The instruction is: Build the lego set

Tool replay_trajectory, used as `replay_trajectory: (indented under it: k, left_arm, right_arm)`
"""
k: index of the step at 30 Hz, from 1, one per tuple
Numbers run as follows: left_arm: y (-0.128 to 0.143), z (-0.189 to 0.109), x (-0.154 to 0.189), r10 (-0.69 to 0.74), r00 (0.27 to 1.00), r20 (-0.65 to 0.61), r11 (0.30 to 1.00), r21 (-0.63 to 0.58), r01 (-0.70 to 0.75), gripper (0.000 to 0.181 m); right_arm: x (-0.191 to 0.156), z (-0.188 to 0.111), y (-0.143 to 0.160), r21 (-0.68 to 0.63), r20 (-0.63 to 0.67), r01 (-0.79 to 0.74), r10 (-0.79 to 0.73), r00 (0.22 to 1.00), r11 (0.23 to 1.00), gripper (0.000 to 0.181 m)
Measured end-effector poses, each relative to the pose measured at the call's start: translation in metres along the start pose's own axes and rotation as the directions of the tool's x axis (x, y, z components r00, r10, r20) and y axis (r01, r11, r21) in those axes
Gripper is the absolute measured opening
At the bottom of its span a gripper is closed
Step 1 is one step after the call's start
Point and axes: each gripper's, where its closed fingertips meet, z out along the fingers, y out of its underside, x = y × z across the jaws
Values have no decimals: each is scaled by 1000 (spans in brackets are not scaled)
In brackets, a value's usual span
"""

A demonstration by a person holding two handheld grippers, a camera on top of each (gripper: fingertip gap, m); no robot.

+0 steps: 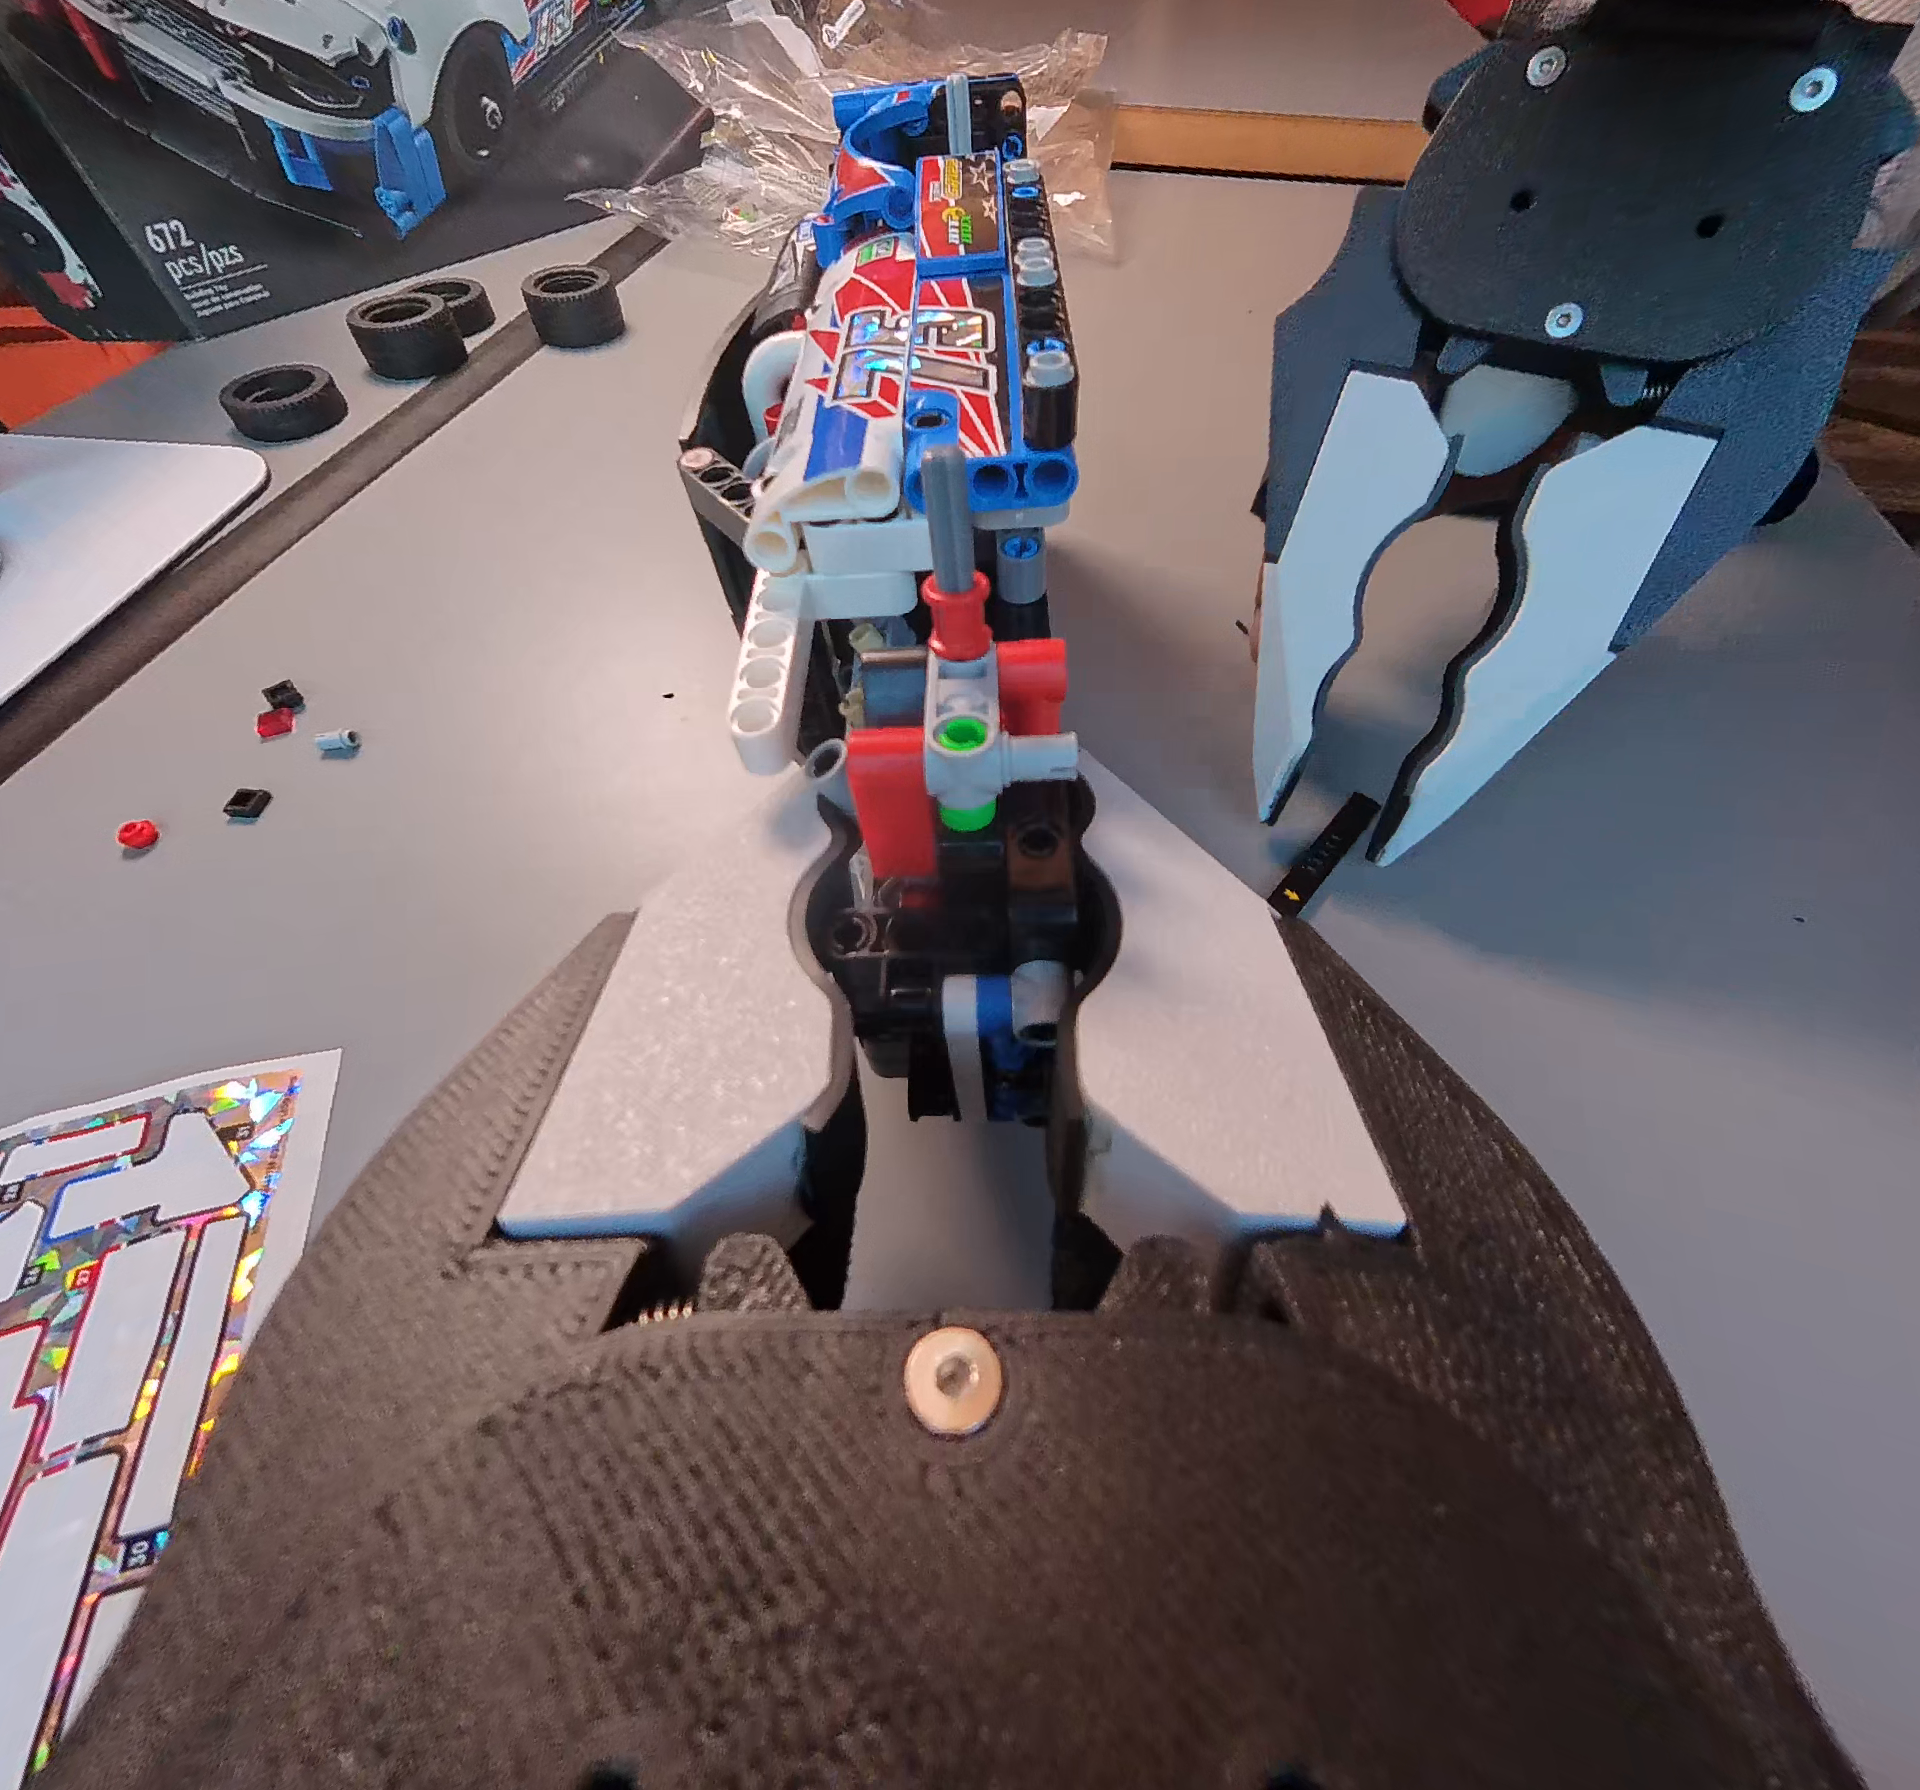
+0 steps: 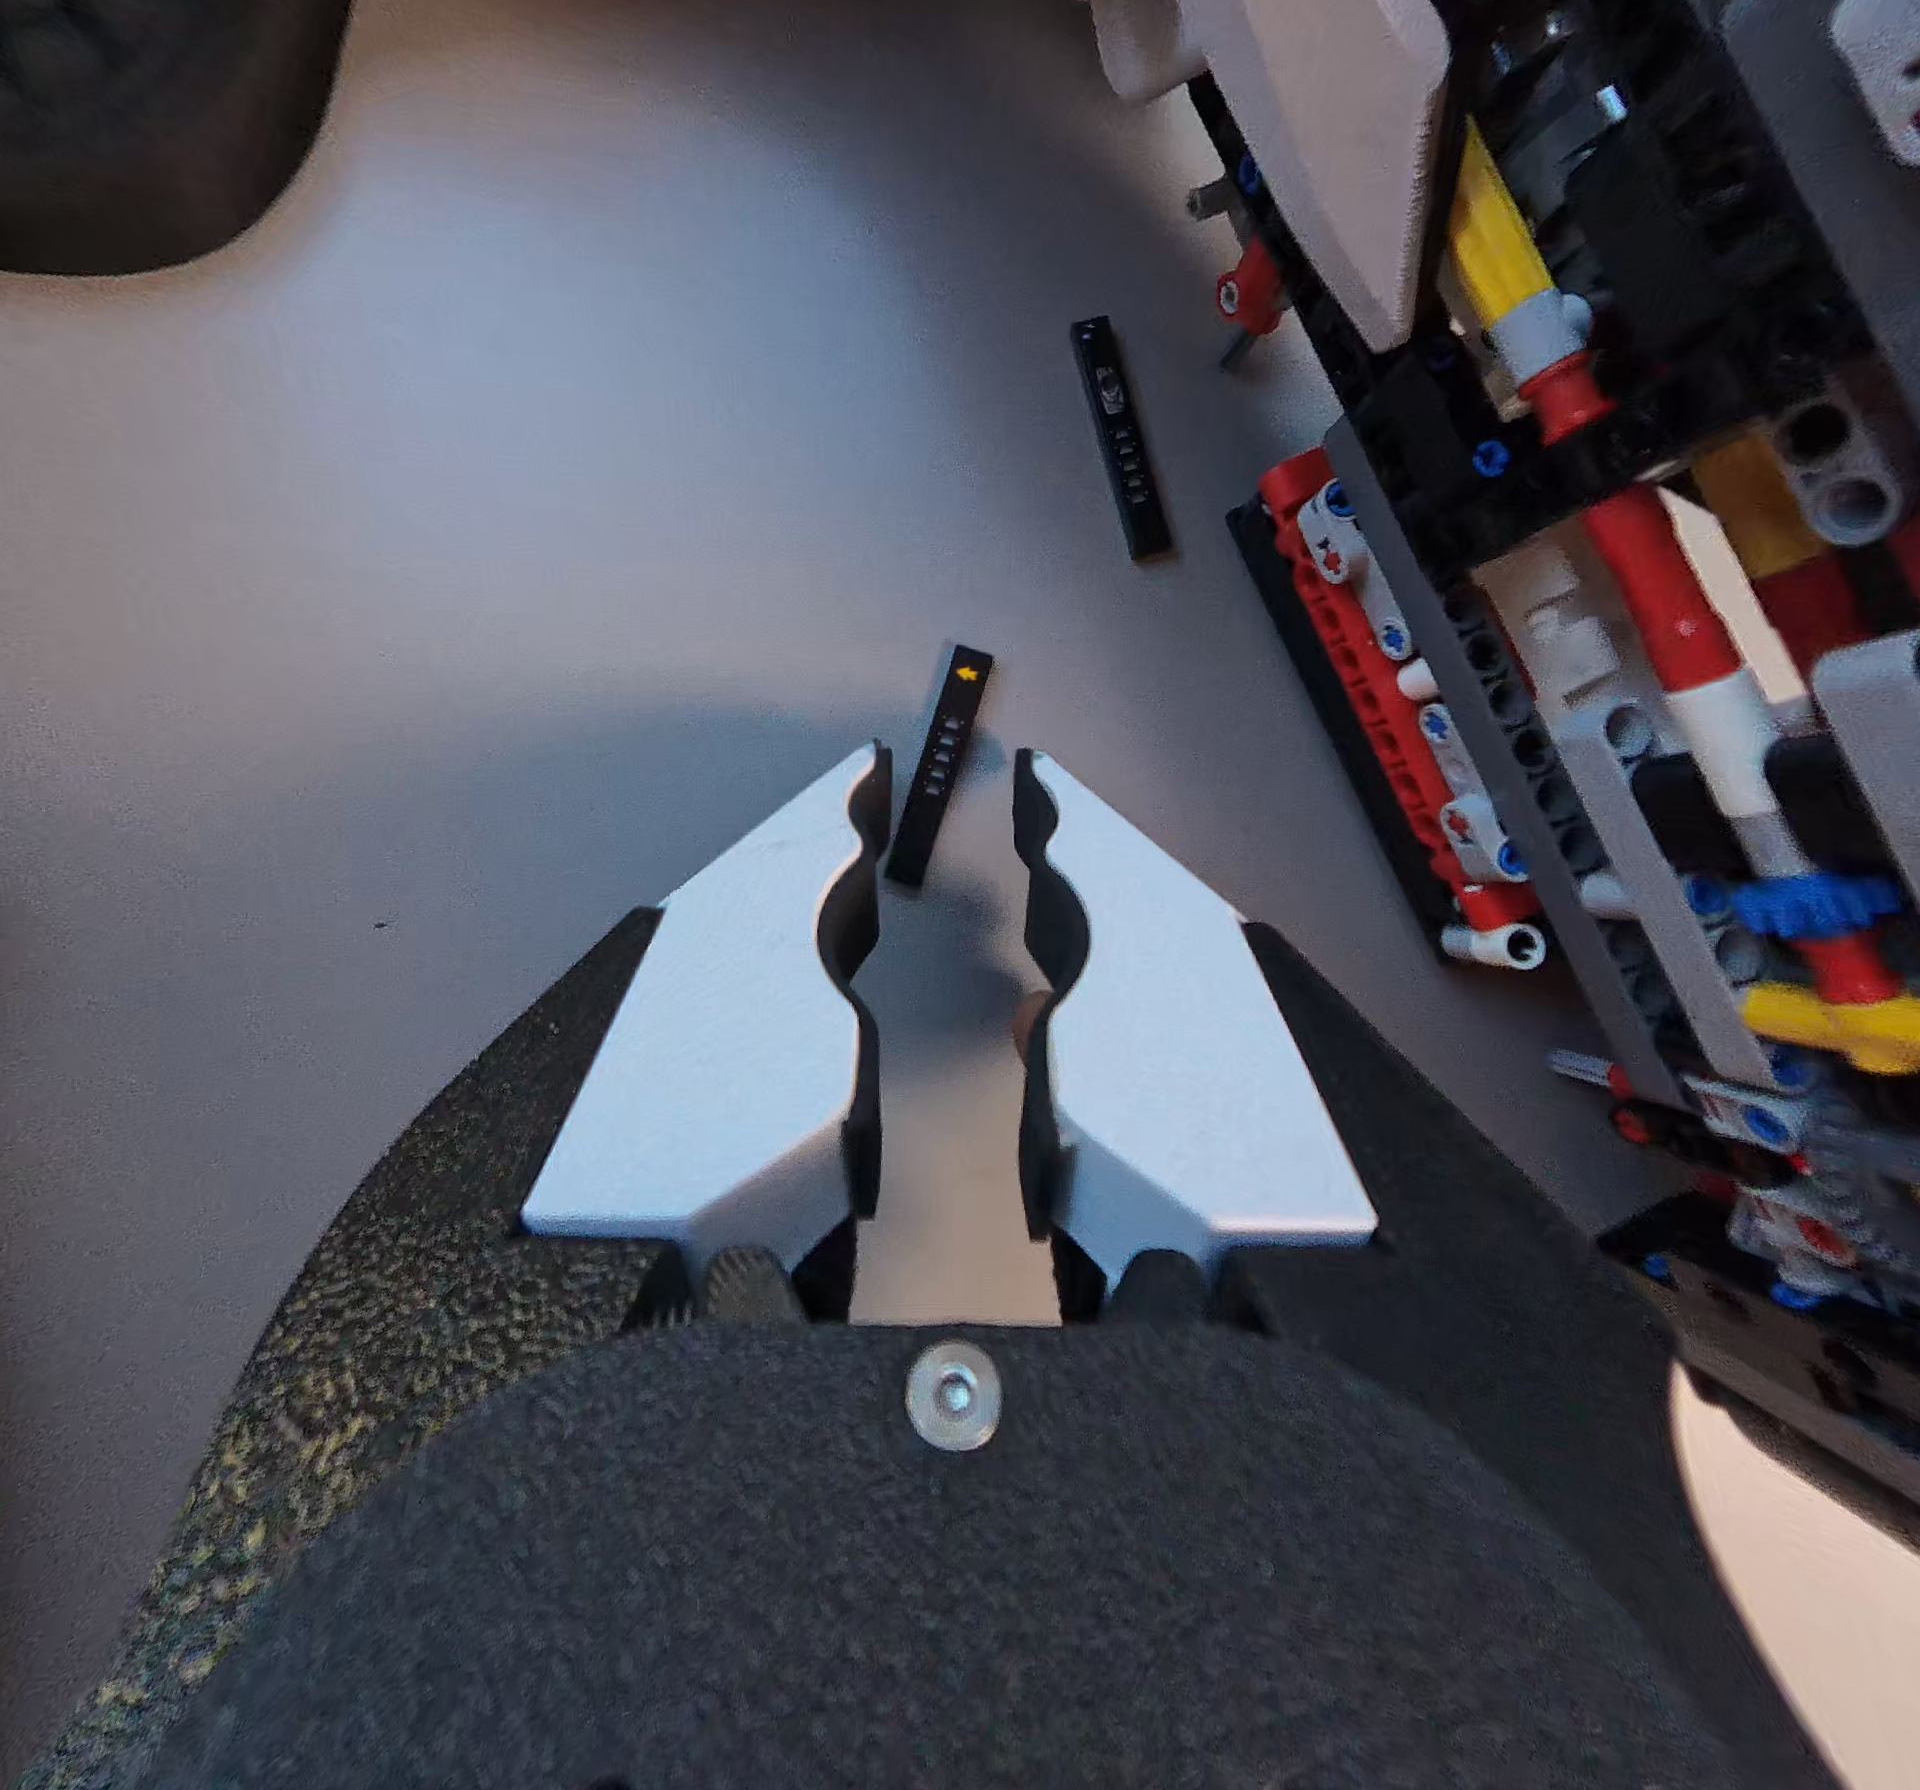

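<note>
My left gripper (image 1: 951, 805) is shut on the partly built lego car (image 1: 935, 358), which stands on its side on the grey table (image 1: 1558, 1013); its stickered blue, white and red side panels face up. My right gripper (image 2: 951, 753) is open, tips down at the table. A thin black tile with a yellow mark (image 2: 940, 774) lies between its fingertips, close to the left finger. In the left wrist view the right gripper (image 1: 1330, 831) stands right of the car, over that tile (image 1: 1311, 873). A second black tile (image 2: 1122, 436) lies farther out. The car's underside (image 2: 1610, 597) fills the right of the right wrist view.
The set's box (image 1: 260, 78) stands at the back left, with several black tyres (image 1: 405, 338) in front of it. Small loose pieces (image 1: 281, 722) lie left of the car. A foil sticker sheet (image 1: 125, 1325) lies near left. Clear plastic bags (image 1: 790, 78) lie behind the car.
</note>
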Motion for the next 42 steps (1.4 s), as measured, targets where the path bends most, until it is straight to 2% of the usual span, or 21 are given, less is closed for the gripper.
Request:
replay_trajectory:
  k: [7, 10, 12, 15, 18, 20, 23, 28, 42]
  left_arm:
    - [0, -1, 1, 10, 1000, 0, 1000, -5, -10, 33]
    - [1, -1, 2, 10, 1000, -7, 1000, -5, -10, 33]
    - [1, -1, 2, 11, 1000, -15, 1000, -7, -11, 33]
    - [1, -2, 4, 15, 999, -31, 1000, -6, -15, 33]
    - [1, -2, 4, 11, 999, -44, 1000, -4, -11, 33]
    - [1, -2, 4, 8, 999, -51, 1000, -3, -8, 33]
    - [2, -3, 5, 13, 998, -60, 1000, -5, -13, 33]
    - [2, -3, 5, 9, 997, -73, 1000, -8, -9, 33]
    - [2, -4, 6, 9, 996, -85, 1000, -10, -10, 34]
  right_arm:
    - [-4, 3, 6, -77, 48, 64, -61, 997, 995, 5]
    - [-8, -5, 18, -79, 103, 173, -164, 981, 982, 5]
    - [-14, -26, 19, -27, 181, 253, -244, 953, 967, 6]
    - [1, -86, -14, 94, 204, 256, -270, 941, 962, 5]
    - [35, -135, -47, 73, 152, 303, -311, 938, 950, 5]
    - [53, -148, -65, 45, 144, 338, -341, 929, 940, 5]
    - [66, -139, -76, -24, 223, 339, -325, 919, 941, 5]
    - [76, -111, -73, -106, 310, 325, -280, 909, 940, 4]
    - [82, -101, -64, -107, 291, 344, -301, 908, 933, 5]
